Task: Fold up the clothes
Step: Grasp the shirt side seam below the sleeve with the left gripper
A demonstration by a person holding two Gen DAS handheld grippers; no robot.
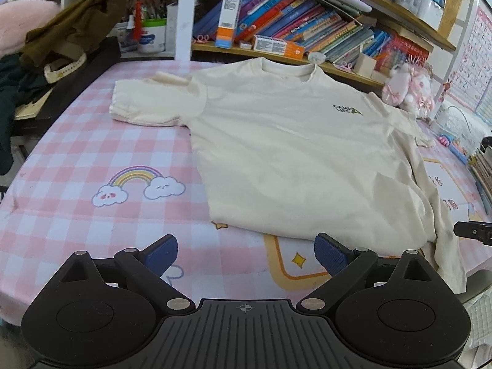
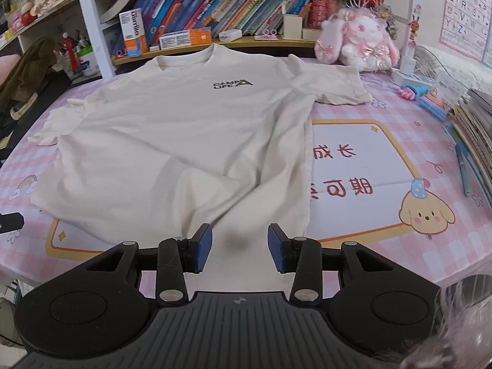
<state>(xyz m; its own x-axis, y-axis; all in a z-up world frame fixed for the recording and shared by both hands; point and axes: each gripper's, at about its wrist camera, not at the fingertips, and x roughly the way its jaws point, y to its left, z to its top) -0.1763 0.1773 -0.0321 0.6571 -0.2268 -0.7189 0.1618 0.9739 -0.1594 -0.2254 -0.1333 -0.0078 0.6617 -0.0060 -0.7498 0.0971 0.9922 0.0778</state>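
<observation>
Two grippers, left (image 1: pixel 246 255) and right (image 2: pixel 240 250), hover released and empty over one cream T-shirt (image 2: pixel 172 141), seemingly unfolded.

Two matte black plastic two-finger grippers, left (image 1: pixel 246 256) and right (image 2: pixel 240 249), each with a ribbed dark grey base bearing a small crosshair mark, round disc housings either side, silver pivot screws on angled black links, and fingers (image 2: pixel 203 247) faced with ridged blue rubber.
</observation>
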